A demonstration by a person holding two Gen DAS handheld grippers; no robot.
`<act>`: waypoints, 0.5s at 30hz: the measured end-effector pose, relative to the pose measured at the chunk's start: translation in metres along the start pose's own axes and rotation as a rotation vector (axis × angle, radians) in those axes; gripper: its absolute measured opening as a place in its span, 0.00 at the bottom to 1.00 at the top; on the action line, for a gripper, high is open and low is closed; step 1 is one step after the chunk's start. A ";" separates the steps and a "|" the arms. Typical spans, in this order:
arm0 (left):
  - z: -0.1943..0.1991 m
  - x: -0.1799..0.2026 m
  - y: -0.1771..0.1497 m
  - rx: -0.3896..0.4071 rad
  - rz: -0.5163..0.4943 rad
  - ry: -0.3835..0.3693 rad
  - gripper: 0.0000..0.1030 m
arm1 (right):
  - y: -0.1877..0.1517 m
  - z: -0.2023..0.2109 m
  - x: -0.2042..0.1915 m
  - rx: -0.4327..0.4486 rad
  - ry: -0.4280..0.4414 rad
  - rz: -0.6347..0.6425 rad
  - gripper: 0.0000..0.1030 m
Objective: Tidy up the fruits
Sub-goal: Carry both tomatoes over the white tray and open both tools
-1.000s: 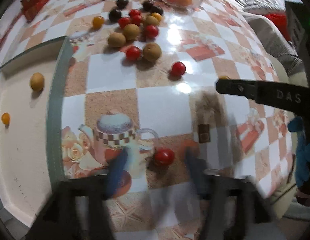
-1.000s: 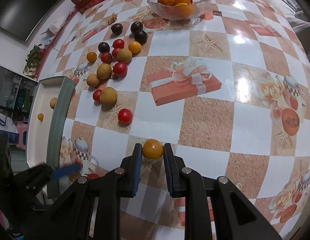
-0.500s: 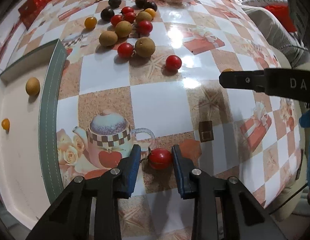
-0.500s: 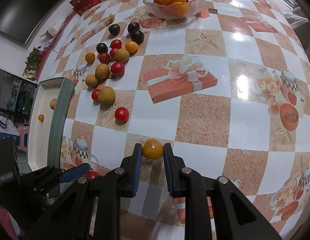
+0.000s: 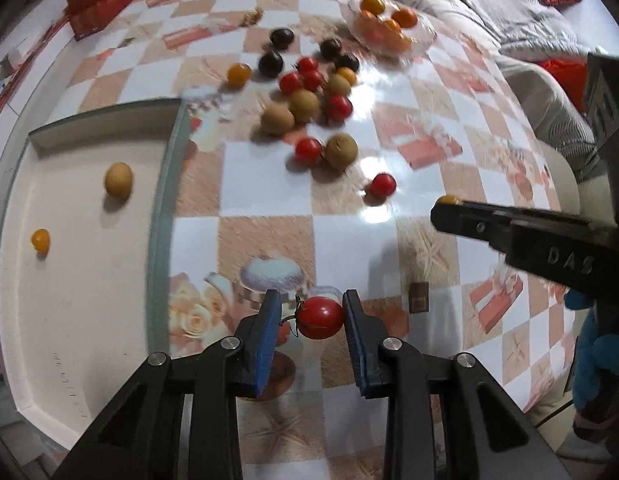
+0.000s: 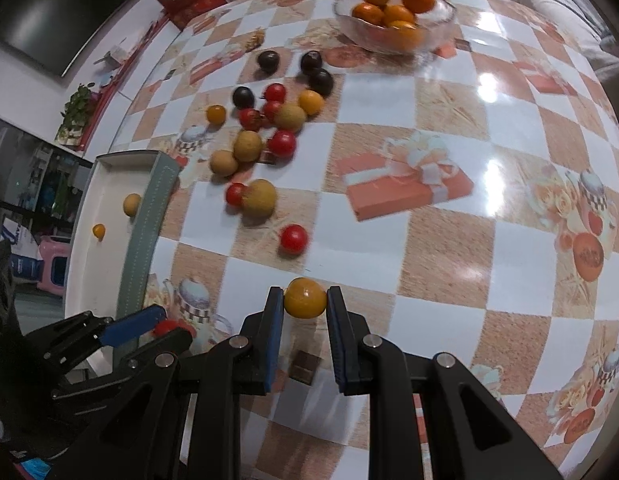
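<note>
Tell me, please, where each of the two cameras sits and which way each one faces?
Left wrist view: sits on the left hand-held gripper, looking forward along its fingers over the table; a red tomato sits between its fingers, the white tray lies left, and the right hand-held gripper enters from the right.
Right wrist view: sits on the right hand-held gripper, facing the glass bowl; its fingers clamp an orange fruit, and the left hand-held gripper shows at lower left.
Both views share the tray, the loose fruit and the bowl.
</note>
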State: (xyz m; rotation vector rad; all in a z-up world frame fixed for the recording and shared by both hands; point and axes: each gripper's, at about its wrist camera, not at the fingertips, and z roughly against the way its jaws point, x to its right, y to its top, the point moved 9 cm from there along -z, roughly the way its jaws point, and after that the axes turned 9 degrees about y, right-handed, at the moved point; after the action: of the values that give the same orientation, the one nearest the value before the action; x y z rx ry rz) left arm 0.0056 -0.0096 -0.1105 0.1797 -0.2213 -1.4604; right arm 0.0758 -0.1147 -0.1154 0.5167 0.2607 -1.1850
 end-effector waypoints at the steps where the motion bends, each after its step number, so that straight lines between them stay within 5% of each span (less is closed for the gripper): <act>1: 0.001 -0.002 0.002 0.004 0.008 -0.001 0.32 | 0.002 -0.001 -0.005 0.000 0.001 0.009 0.23; 15: 0.025 -0.087 0.013 0.068 0.163 0.059 0.32 | 0.022 -0.021 -0.084 -0.023 0.032 0.144 0.23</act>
State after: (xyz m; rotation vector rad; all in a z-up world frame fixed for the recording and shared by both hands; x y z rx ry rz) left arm 0.0036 0.0785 -0.0861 0.2539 -0.2319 -1.2848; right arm 0.0675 -0.0295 -0.0898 0.5257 0.2597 -1.0334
